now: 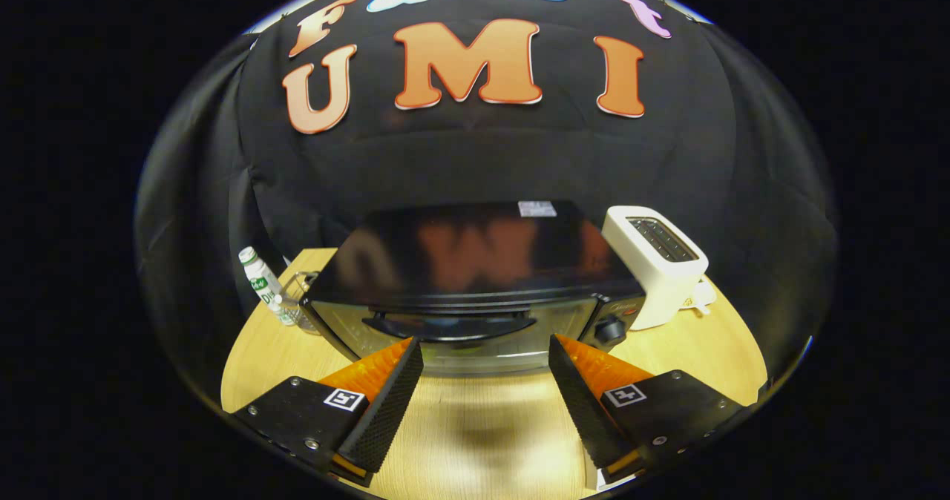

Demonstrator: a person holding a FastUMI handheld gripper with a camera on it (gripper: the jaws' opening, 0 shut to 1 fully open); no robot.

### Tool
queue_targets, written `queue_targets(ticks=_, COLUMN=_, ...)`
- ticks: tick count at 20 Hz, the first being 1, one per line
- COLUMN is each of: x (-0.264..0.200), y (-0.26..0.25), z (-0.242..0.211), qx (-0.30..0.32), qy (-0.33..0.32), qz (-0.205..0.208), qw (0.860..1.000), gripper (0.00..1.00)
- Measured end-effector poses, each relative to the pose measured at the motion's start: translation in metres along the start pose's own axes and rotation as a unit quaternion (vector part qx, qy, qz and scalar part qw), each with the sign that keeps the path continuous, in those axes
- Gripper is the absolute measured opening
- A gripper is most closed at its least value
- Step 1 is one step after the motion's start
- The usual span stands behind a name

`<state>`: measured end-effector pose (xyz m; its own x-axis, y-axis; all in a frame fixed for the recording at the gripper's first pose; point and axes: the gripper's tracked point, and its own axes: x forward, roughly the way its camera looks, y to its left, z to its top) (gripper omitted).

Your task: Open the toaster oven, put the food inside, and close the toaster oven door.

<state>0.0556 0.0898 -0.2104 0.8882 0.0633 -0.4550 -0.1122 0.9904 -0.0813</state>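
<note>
A black toaster oven (475, 262) stands on the wooden table (690, 352), just beyond my fingers. Its glass door (453, 337) looks closed, with a dark curved handle (449, 324) along the top of the door and a round knob (610, 329) at the door's right. My gripper (486, 352) is open, fingertips wide apart and level with the lower part of the door, nothing between them. I look down on the oven's glossy top from slightly above.
A white slot toaster (660, 262) stands right of the oven. Left of the oven are a small white bottle with a green cap (261, 281) and a clear glass (300, 300). Bare tabletop lies under my fingers.
</note>
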Motion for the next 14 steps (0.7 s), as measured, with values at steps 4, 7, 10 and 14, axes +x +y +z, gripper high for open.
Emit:
queue_targets(ticks=4, x=-0.028, y=-0.017, z=0.065, qx=-0.011, qy=-0.059, qz=-0.009, qw=0.998, gripper=1.00)
queue_targets(ticks=7, x=-0.061, y=-0.027, z=0.126, qx=-0.012, qy=-0.118, qz=-0.015, qw=0.993, gripper=1.00)
queue_targets(ticks=10, x=-0.097, y=-0.014, z=0.162, qx=0.009, qy=-0.159, qz=0.010, qw=0.987, gripper=1.00)
queue_targets(ticks=14, x=-0.130, y=-0.020, z=0.178, qx=0.008, qy=-0.183, qz=0.003, qw=0.983, gripper=1.00)
